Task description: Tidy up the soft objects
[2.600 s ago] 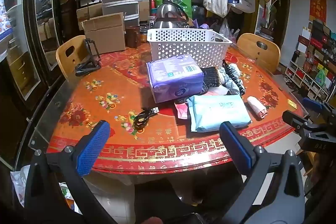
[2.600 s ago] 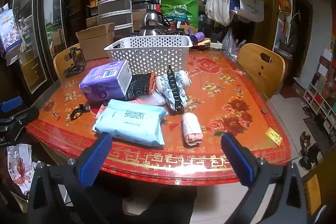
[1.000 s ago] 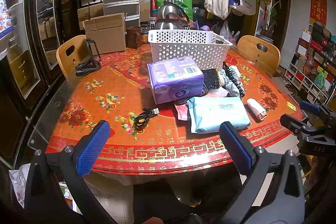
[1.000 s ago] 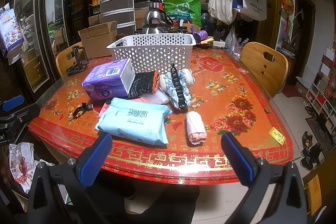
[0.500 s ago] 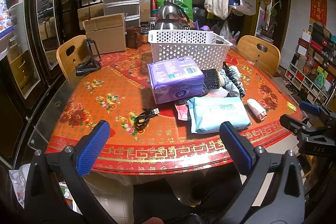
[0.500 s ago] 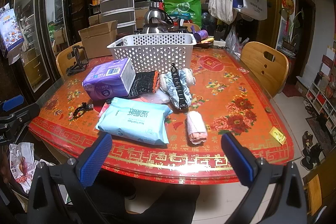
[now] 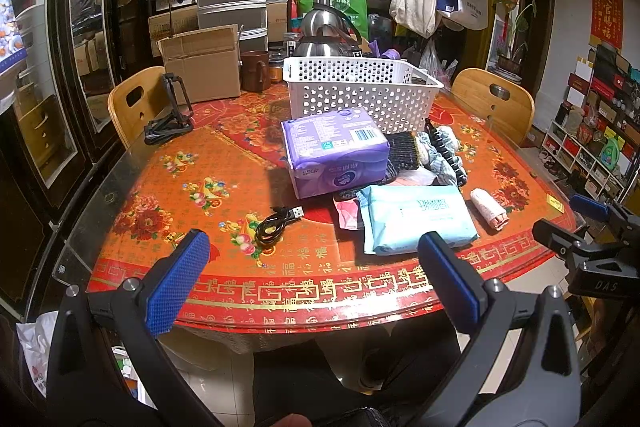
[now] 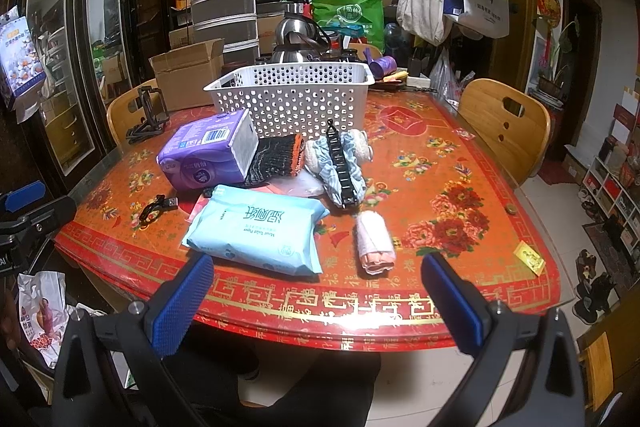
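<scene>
A white perforated basket (image 7: 360,95) (image 8: 296,99) stands mid-table. In front of it lie a purple pad pack (image 7: 334,151) (image 8: 204,155), a light blue wipes pack (image 7: 416,219) (image 8: 256,227), a black knit cloth (image 8: 278,159), a blue-white cloth bundle with a black strap (image 8: 340,163), and a pink rolled cloth (image 7: 488,207) (image 8: 374,241). My left gripper (image 7: 312,279) is open and empty over the near table edge. My right gripper (image 8: 316,295) is open and empty at the near edge, before the wipes pack and the roll.
A black USB cable (image 7: 276,223) lies left of the packs. A black phone stand (image 7: 168,115), cardboard box (image 7: 204,63), mug (image 7: 254,71) and kettle (image 7: 324,35) sit at the back. Wooden chairs (image 8: 504,127) flank the red table (image 7: 180,163).
Both grippers have held nearly still, drifting slightly towards the table. Nothing on the table has moved.
</scene>
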Tool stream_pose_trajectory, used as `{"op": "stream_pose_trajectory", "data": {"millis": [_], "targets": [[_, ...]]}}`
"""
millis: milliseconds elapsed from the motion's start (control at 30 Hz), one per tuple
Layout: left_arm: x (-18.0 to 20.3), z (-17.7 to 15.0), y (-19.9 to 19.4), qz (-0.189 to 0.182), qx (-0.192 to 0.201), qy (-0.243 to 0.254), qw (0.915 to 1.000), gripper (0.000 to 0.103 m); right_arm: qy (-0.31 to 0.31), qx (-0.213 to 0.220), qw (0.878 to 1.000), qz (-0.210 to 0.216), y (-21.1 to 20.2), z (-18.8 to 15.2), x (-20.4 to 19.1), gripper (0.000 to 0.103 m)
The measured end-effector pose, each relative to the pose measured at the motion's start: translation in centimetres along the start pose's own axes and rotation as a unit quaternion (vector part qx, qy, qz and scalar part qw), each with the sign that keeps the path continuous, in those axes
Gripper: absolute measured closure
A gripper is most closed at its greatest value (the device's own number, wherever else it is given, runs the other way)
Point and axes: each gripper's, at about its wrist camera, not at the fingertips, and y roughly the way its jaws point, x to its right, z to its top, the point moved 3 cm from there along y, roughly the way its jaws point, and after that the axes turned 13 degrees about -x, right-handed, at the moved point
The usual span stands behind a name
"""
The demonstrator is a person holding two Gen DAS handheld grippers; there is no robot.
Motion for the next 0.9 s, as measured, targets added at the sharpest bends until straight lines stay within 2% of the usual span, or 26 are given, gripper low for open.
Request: {"op": "stream_pose_trajectory", "data": {"millis": [433,600,733,800,900], "targets": [[-0.3,0.2,0.0,-0.002,0.000,-0.001,1.0000,0.000,0.000,0.000,1.000,0.001,0.1,0.0,-0.1,0.000],[-0.2,0.4,0.1,0.023,0.014,-0.002,0.9996,0.000,0.008,0.009,1.000,0.003,0.2,0.3,0.0,0.000],[-1.2,1.0,1.5,-0.007,0.010,-0.030,0.9995,0.000,0.014,0.031,0.999,0.022,1.1,0.9,0.6,0.000],[-2.1,1.3,2.4,-0.013,0.020,-0.045,0.9987,0.000,0.016,0.064,0.998,0.000,1.8,1.0,1.4,0.000],[-3.3,1.7,4.1,-0.002,0.035,-0.057,0.9978,0.000,0.015,0.056,0.998,-0.020,3.4,1.1,2.6,0.000]]}}
